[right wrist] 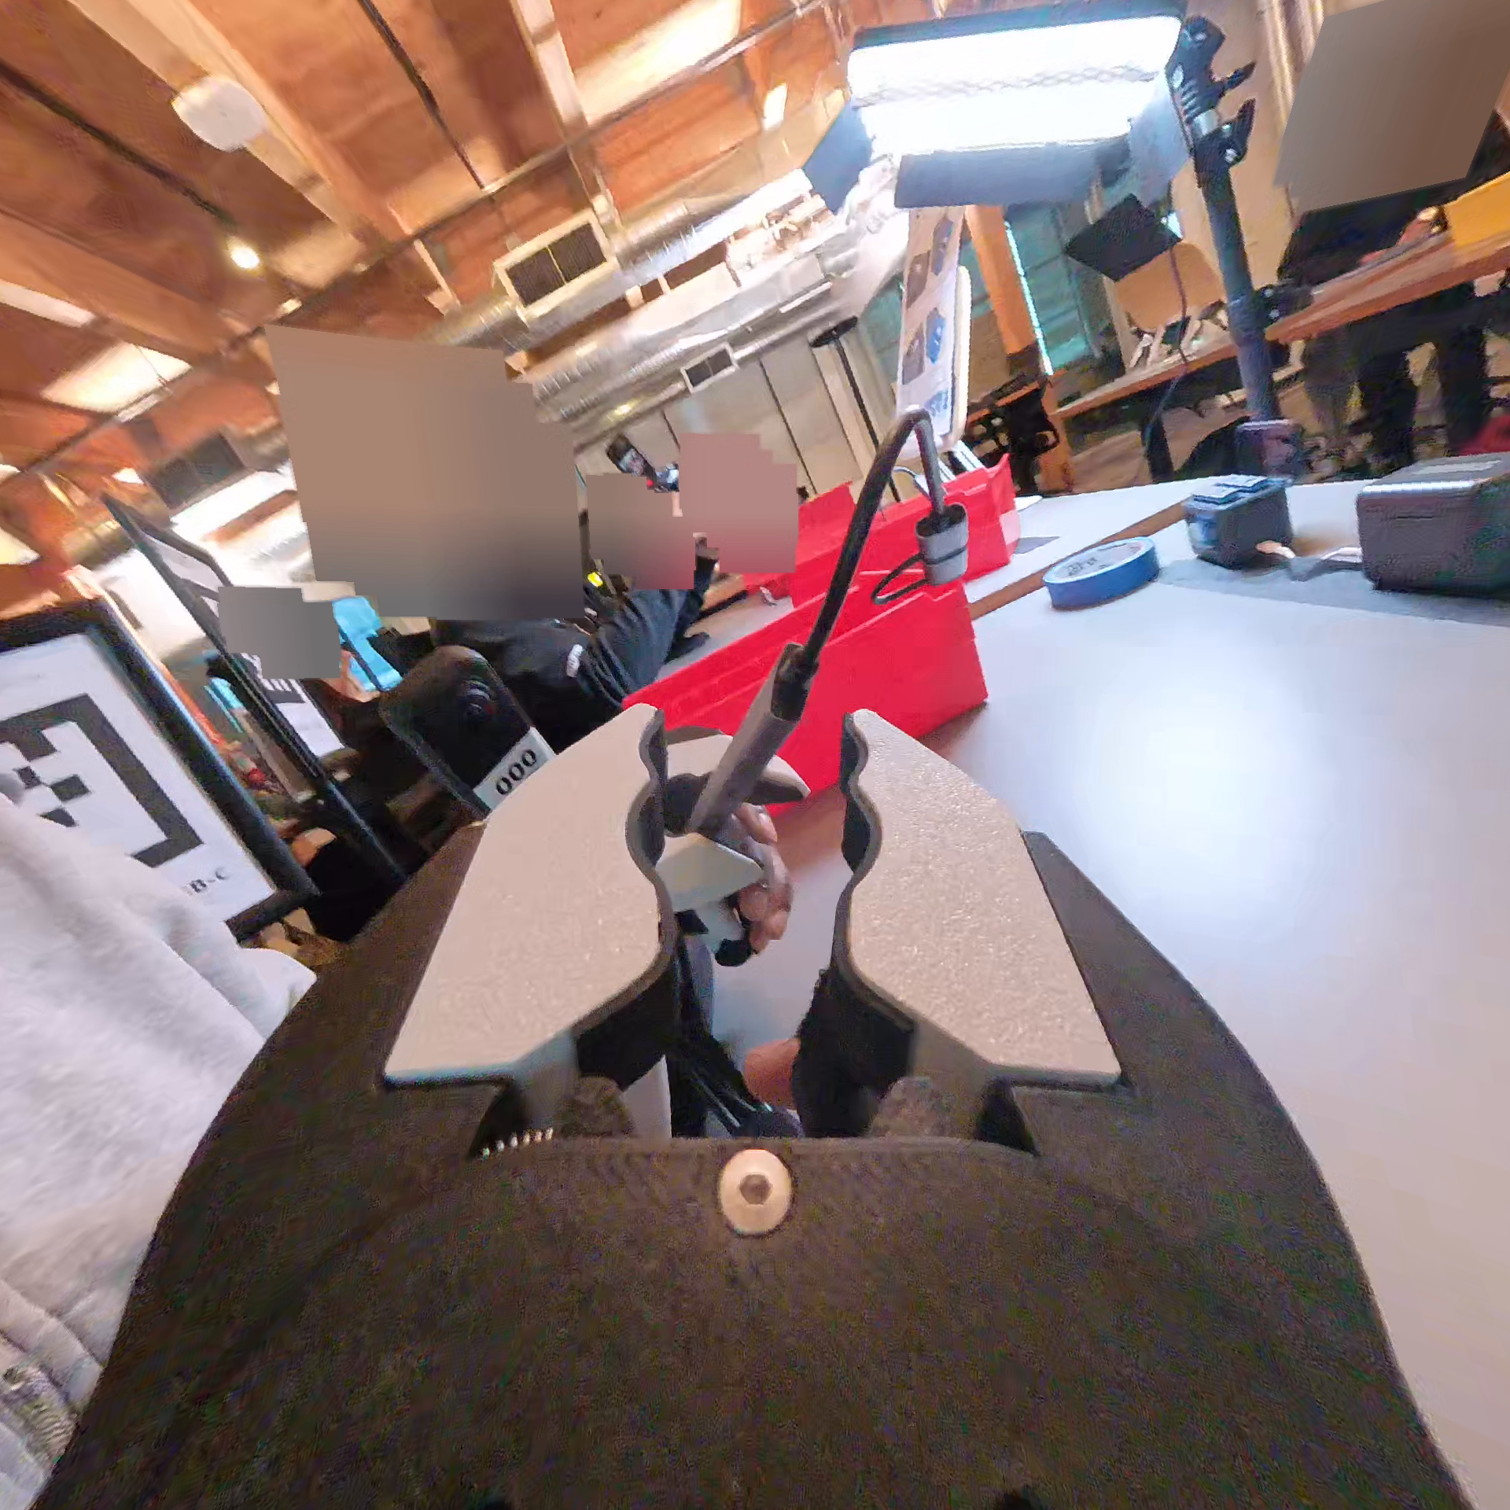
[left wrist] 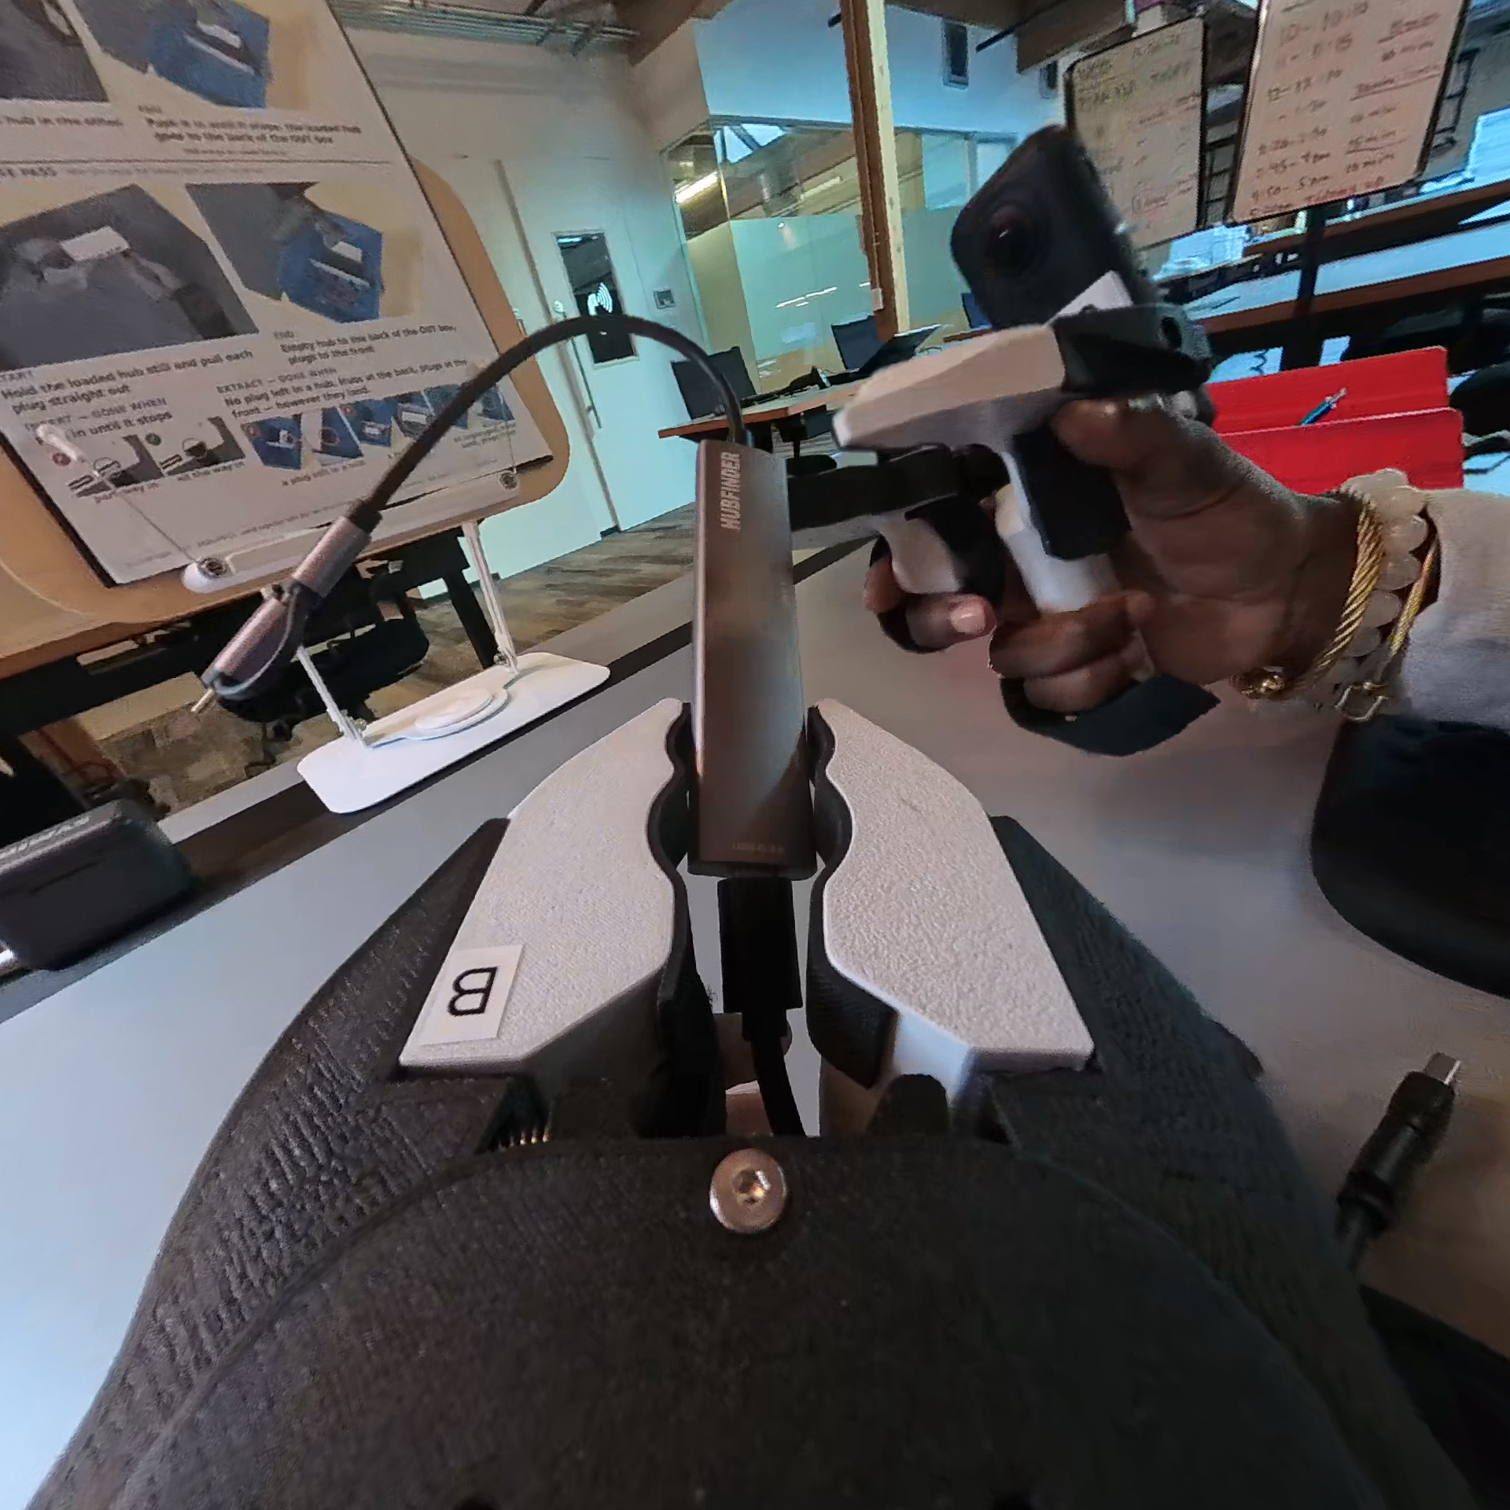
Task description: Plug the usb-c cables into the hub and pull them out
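My left gripper [left wrist: 748, 727] is shut on a slim grey hub [left wrist: 748, 621] and holds it upright above the grey table [left wrist: 1103, 858]. A black usb-c plug [left wrist: 756, 940] sits in the hub's near end, its cable running back between my fingers. The hub's own tail cable [left wrist: 523, 359] arcs left to a grey connector [left wrist: 327, 556]. A second black usb-c plug [left wrist: 1401, 1132] lies loose on the table at lower right. My right gripper [right wrist: 752, 760] is open and empty, close beside the hub [right wrist: 739, 776]; it also shows in the left wrist view [left wrist: 866, 449], held in a hand.
An instruction board [left wrist: 245, 286] on a white stand [left wrist: 457, 735] is at left, with a black case [left wrist: 73, 882] below it. Red bins [right wrist: 858, 654], a blue tape roll [right wrist: 1099, 572] and grey boxes [right wrist: 1438, 523] sit farther along the table. People stand behind. Tip to tip, the grippers are about 5 cm apart.
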`<state>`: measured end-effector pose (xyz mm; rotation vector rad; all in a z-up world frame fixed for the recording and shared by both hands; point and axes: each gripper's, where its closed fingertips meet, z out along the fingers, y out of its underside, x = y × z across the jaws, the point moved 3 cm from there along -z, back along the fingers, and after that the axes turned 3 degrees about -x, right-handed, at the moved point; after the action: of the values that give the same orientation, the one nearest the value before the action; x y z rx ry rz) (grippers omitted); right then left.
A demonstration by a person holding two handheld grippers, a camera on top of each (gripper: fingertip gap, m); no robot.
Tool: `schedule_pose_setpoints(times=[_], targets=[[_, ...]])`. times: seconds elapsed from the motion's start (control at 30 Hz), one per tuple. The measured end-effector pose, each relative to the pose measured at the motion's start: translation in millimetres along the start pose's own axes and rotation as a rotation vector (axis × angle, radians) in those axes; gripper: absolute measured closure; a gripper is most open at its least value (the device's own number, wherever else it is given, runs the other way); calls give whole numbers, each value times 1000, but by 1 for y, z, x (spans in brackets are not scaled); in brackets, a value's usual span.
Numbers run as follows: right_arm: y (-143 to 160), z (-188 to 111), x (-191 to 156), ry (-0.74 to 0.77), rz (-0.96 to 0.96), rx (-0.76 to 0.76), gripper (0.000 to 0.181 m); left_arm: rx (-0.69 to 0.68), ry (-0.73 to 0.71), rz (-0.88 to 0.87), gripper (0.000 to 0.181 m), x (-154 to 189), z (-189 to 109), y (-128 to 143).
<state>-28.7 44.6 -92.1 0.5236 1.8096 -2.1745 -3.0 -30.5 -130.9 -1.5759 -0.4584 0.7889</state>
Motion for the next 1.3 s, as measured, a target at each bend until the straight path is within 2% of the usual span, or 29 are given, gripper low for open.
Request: schedule_pose_setpoints(times=[0.1,0.23,0.3,0.4,0.43,0.5,0.53,0.63,0.73,0.8,0.9,1.0,1.03,1.17,1.3], targets=[[-4,-1,-1,-40,72,45,147,-19,14,24,155,3,1,3],[13,7,2,-12,77,-60,147,-22,68,72,155,14,4,3],[21,14,-3,-39,72,-101,166,-41,72,101,155,17,6,5],[20,15,-12,-54,-17,-117,172,-25,65,128,155,19,5,3],[18,13,-13,-40,-67,-135,172,2,81,121,152,21,4,-1],[16,7,-14,-14,-158,-175,172,70,80,50,128,16,-2,-9],[14,4,-15,-22,-185,-189,172,99,79,1,122,11,-6,-13],[10,-6,-20,-48,-282,-220,172,129,135,-130,123,-1,-16,-21],[13,-9,-28,-88,-337,-272,173,15,337,-187,129,9,-17,-20],[15,-7,-35,-117,-358,-284,172,-19,414,-164,129,19,-12,-25],[16,-7,-40,-130,-383,-295,172,-90,462,-64,150,30,-3,-29],[18,-7,-43,-148,-375,-298,172,-231,590,-54,157,45,2,-23],[18,-7,-45,-158,-371,-298,172,-245,592,-49,168,47,5,-22],[5,-8,-38,-89,-350,-204,166,-191,556,-125,172,42,15,-30],[-15,-13,-31,3,-324,-39,139,56,405,-363,172,14,21,-55]])
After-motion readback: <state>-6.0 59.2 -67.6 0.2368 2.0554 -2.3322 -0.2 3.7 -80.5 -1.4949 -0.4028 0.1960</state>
